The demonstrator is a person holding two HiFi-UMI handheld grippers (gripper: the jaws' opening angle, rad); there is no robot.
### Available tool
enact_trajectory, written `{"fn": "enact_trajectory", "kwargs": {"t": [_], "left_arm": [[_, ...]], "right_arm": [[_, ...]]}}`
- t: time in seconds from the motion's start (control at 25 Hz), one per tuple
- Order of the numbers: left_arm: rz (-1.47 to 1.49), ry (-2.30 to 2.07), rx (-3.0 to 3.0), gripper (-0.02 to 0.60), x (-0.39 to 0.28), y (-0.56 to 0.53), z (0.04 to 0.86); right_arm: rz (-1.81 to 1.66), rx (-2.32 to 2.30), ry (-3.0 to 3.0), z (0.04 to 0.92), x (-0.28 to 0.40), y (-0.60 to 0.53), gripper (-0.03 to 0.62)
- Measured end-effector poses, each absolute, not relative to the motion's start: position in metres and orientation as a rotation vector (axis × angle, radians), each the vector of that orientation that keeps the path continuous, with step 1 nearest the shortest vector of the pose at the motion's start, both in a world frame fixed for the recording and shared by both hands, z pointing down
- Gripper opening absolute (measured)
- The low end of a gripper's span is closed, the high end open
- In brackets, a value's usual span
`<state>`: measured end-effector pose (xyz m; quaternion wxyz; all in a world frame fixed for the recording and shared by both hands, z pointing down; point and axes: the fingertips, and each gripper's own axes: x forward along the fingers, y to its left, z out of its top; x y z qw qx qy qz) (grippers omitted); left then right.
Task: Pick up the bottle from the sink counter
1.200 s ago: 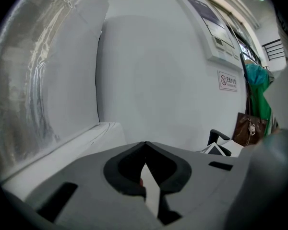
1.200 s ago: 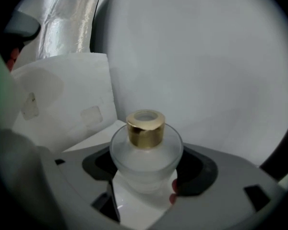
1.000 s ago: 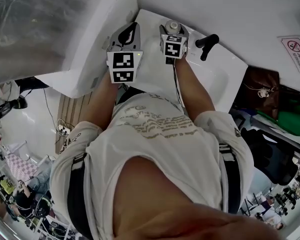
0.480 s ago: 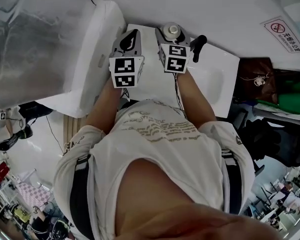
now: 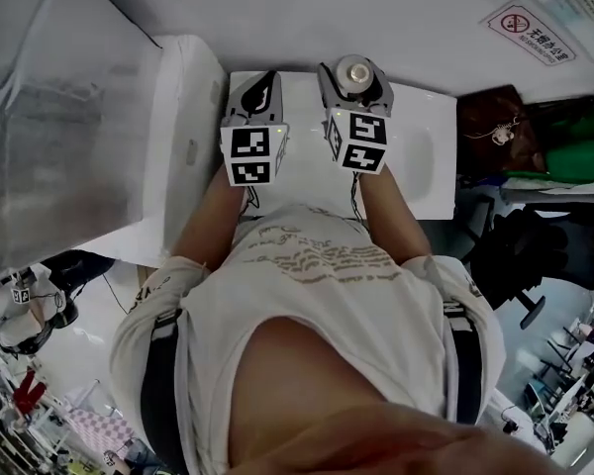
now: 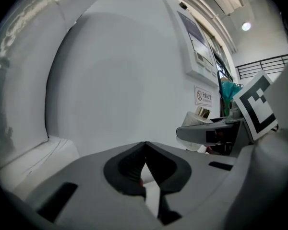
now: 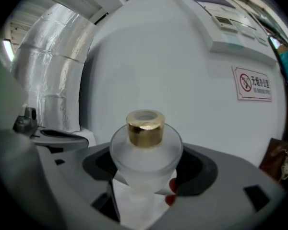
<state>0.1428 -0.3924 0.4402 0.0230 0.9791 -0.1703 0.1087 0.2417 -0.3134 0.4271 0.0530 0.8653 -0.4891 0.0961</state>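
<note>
A frosted bottle (image 7: 145, 155) with a gold cap (image 7: 145, 127) stands upright between the jaws of my right gripper (image 7: 145, 178), which is shut on its body. In the head view the bottle (image 5: 354, 71) shows from above in the right gripper (image 5: 356, 92), held over the white sink counter (image 5: 416, 156) near the back wall. My left gripper (image 5: 260, 92) hangs beside it to the left, apart from the bottle. Its jaws are shut with nothing between them (image 6: 145, 152). From the left gripper view the bottle (image 6: 198, 120) appears at right, inside the right gripper.
A white fixture (image 5: 183, 127) adjoins the counter on the left. A brown bag (image 5: 495, 132) and dark items sit to the right of the counter. A no-smoking sign (image 5: 528, 23) is on the wall. A silver insulated duct (image 7: 53, 66) rises at left.
Both grippers have risen toward the camera, the right one carrying the bottle. The black faucet handle seen earlier beside the right gripper no longer shows.
</note>
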Motion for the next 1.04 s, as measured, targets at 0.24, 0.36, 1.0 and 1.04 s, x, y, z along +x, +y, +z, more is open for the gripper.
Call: {"fn": "enact_trajectory", "kwargs": {"t": [0.24, 0.36, 1.0, 1.04], "left_arm": [[0.359, -0.43, 3.045, 0.017, 0.156, -0.374, 0.443], [0.358, -0.417, 3.038, 0.017, 0.156, -0.37, 0.446], [0.373, -0.45, 3.039, 0.017, 0.147, -0.367, 0.445], [0.37, -0.455, 3.037, 0.017, 0.146, -0.367, 0.445]], "right_arm": [[0.325, 2.66, -1.399, 0.439, 0.25, -0.288, 0.314], [0.332, 2.665, -1.393, 0.444, 0.247, -0.283, 0.314], [0.329, 2.611, -1.533, 0.444, 0.232, -0.29, 0.314], [0.326, 2.608, -1.539, 0.444, 0.231, -0.29, 0.314]]}}
